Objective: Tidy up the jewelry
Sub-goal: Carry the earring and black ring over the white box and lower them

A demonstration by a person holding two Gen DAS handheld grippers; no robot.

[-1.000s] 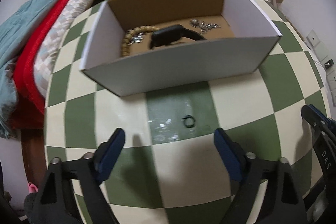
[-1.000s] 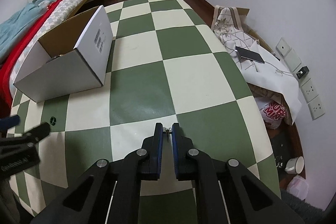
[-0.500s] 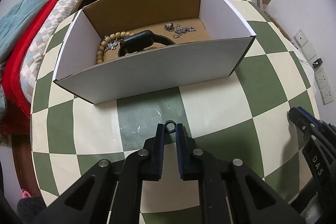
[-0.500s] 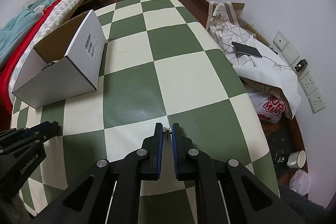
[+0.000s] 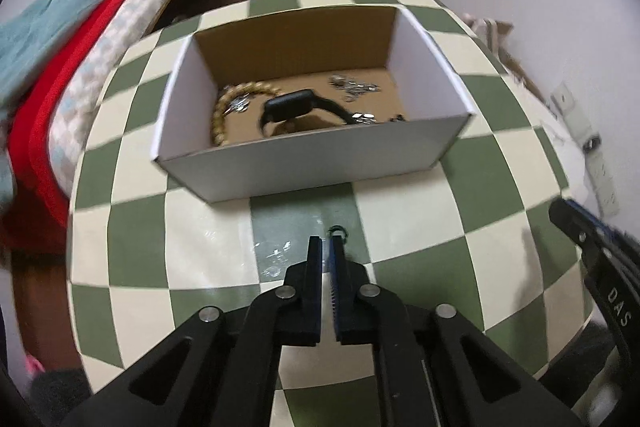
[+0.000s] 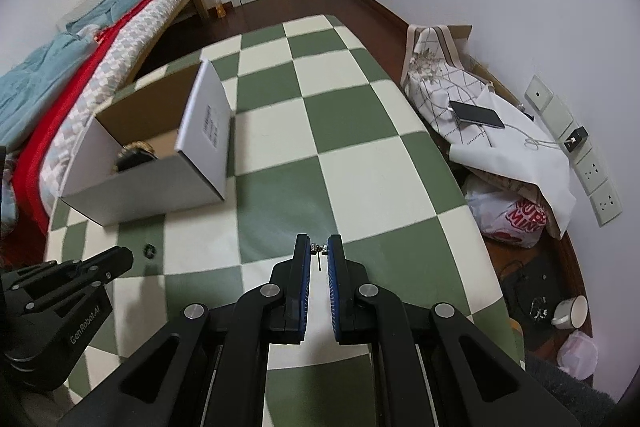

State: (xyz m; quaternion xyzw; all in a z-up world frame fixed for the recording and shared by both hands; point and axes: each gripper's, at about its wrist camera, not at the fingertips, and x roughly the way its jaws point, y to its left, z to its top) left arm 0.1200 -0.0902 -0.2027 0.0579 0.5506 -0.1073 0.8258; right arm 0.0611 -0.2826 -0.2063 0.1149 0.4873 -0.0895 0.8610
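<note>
A white cardboard box [image 5: 304, 167] with a brown inside stands on the green-and-cream checked cloth [image 5: 400, 211]. It holds a beaded bracelet [image 5: 219, 123], a black watch [image 5: 294, 107] and silver pieces [image 5: 354, 85]. My left gripper [image 5: 325, 239] hangs in front of the box, jaws almost together and opening slightly. A small dark ring [image 5: 338, 230] shows just past its tip, with nothing between the pads. In the right wrist view a strip of cloth separates that ring [image 6: 149, 250] from the left gripper [image 6: 129, 255]. My right gripper [image 6: 319, 247] is shut on a tiny silver earring [image 6: 319, 248].
A bed with red and teal blankets [image 6: 80, 67] runs along the table's left side. To the right lie a phone on a cloth [image 6: 476, 115], a plastic bag [image 6: 508, 219] and wall sockets [image 6: 596, 171]. A cup [image 6: 570, 311] stands on the floor.
The left jaws went from wide open around the ring to nearly together. Both grippers have risen from the cloth, the right one still pinching the earring.
</note>
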